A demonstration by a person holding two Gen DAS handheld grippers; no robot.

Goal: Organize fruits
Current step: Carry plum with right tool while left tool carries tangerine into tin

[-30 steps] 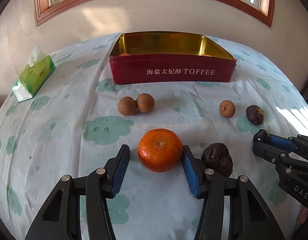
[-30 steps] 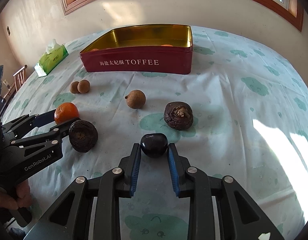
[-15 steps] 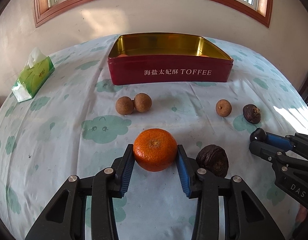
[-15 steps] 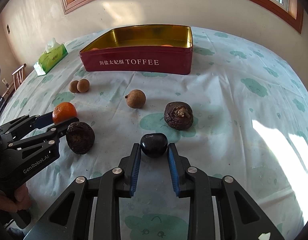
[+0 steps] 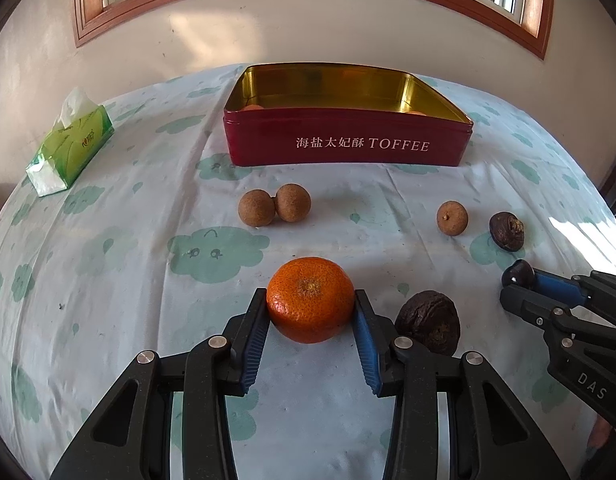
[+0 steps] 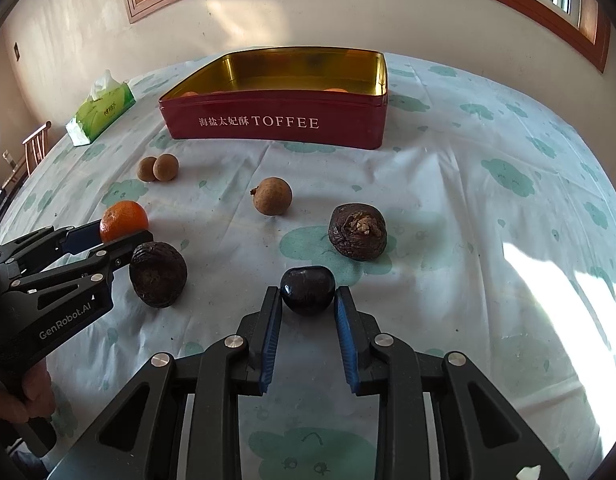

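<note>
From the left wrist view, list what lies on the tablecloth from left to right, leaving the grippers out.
Green tissue pack → pair of touching round brown longans → orange mandarin → large wrinkled dark fruit → single brown longan → small wrinkled dark fruit. The red toffee tin spans the middle, so it is left out.

Beyond the fingertips, the red toffee tin's [image 5: 348,144] near wall hides most of its contents; only slivers of orange fruit [image 5: 252,107] show above it, too small to identify.
</note>
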